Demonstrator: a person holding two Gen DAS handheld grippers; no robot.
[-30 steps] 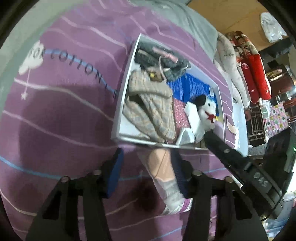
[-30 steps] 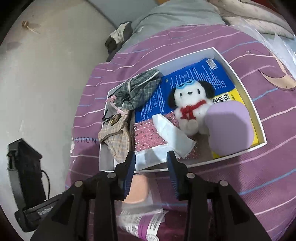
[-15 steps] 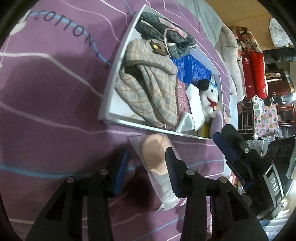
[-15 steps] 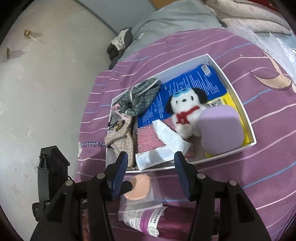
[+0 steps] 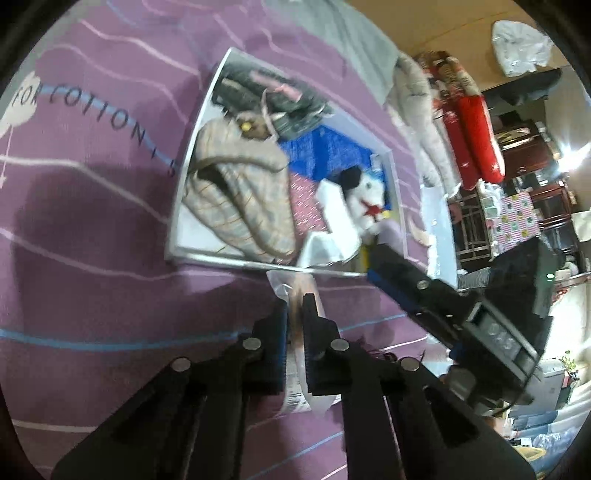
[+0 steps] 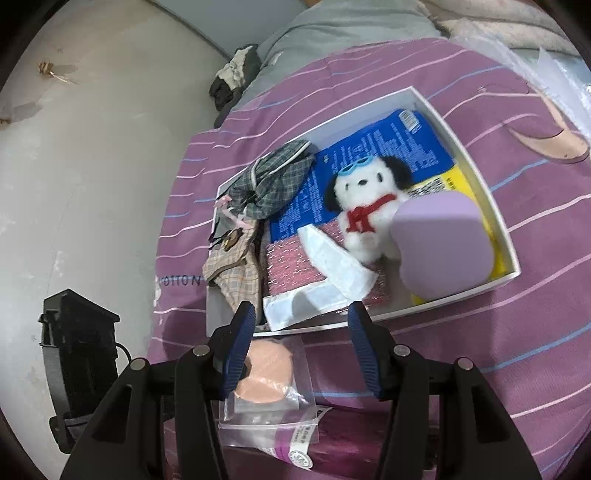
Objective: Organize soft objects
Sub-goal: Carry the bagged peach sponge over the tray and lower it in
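Note:
A clear bag with a peach powder puff (image 6: 266, 373) lies on the purple bedspread just in front of a white box (image 6: 496, 218). My left gripper (image 5: 294, 314) is shut on this bag (image 5: 291, 288), seen edge-on between its pads. My right gripper (image 6: 301, 328) is open above the bag, its fingers wide apart. The box holds a white plush dog (image 6: 364, 199), a lilac sponge (image 6: 441, 243), plaid cloths (image 6: 273, 181), a pink sparkly pouch (image 6: 291, 266) and a blue packet (image 6: 384, 147). The box also shows in the left wrist view (image 5: 192, 166).
The purple striped bedspread (image 6: 480, 350) surrounds the box. A grey pillow (image 6: 332, 29) lies behind it. A white wall (image 6: 92, 147) runs along the left. Rolled red and white bedding (image 5: 469, 129) and furniture stand beyond the bed. My right gripper body (image 5: 461, 314) crosses the left wrist view.
My left gripper has closed on the powder puff bag. My right gripper has opened wider and drawn back a little from the box.

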